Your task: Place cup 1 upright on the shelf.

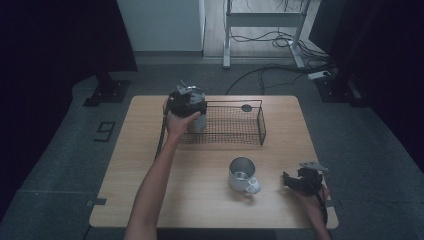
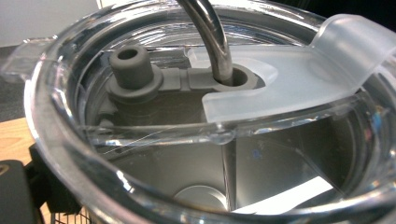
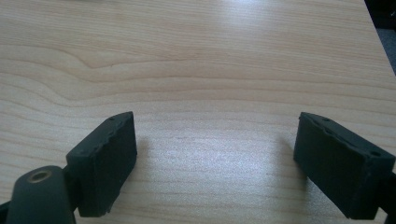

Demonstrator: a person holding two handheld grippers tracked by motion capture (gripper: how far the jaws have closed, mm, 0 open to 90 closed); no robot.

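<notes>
Steel tumbler with a clear plastic lid is hovering at the black wire basket's left end, the left gripper seemingly clamping it though its jaws are hidden, so lowering it in looks next, while the right gripper is resting wide open and empty on the wooden table.

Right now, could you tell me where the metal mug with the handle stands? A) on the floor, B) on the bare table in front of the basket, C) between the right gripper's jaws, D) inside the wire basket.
B: the mug stands on the table, nearer the person than the basket, left of the right gripper, whose jaws stand open on nothing.
</notes>
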